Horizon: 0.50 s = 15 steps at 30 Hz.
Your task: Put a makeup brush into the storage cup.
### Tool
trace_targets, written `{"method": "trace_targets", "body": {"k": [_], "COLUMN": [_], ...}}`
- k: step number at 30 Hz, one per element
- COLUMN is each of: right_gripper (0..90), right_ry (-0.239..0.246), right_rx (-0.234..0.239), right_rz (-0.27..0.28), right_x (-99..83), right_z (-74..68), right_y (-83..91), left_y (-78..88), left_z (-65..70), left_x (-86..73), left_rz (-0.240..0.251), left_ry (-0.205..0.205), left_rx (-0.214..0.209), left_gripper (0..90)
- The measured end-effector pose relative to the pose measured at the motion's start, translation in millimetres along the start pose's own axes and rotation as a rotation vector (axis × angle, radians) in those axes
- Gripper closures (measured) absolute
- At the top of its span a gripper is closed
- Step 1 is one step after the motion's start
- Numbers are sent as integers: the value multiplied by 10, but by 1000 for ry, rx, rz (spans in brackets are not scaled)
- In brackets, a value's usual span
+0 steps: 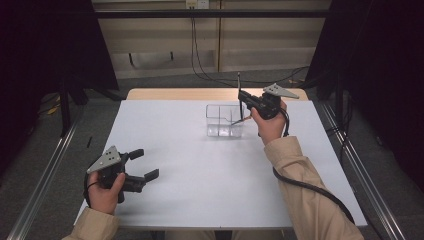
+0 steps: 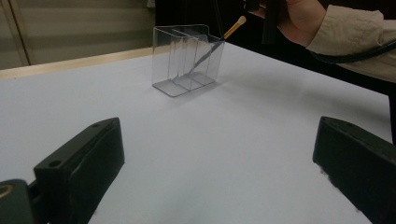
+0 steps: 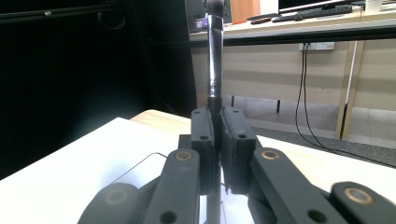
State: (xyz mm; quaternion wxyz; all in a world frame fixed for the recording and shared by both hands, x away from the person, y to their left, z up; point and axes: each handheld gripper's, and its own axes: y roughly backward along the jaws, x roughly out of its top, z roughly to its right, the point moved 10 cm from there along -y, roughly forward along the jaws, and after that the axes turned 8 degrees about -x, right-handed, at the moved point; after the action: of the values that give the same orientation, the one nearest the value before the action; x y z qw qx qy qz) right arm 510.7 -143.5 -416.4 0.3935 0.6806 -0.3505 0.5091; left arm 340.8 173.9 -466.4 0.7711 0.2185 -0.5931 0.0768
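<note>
While the white table (image 1: 210, 175) spreads across the whole workspace, a clear plastic organiser (image 1: 225, 120) with upright dividers stands on its far half, right of centre. At the near left edge the left gripper (image 1: 144, 165) rests low over the table, its jaws spread wide with nothing between them. Just right of the organiser, the right gripper (image 1: 242, 96) is clamped tight on a slim dark brush (image 3: 214, 60) held upright above the box. Another thin brush (image 2: 212, 44) with a tan handle end leans inside the organiser's right compartment, its top sticking out over the rim.
</note>
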Motion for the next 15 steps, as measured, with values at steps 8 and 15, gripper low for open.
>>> {"method": "trace_targets", "body": {"k": [8,15], "right_gripper": [840,839], "right_ry": [-1,-1], "right_rx": [-4,-2], "right_rz": [-4,-10], "right_x": [-37,-79], "right_z": [10,26], "right_y": [-38,-39], "left_y": [0,1], "left_z": [0,-1], "left_x": [0,1], "left_rz": [0,-3], "left_ry": [0,-4], "left_rx": [-1,2], "left_gripper": [21,21]}}
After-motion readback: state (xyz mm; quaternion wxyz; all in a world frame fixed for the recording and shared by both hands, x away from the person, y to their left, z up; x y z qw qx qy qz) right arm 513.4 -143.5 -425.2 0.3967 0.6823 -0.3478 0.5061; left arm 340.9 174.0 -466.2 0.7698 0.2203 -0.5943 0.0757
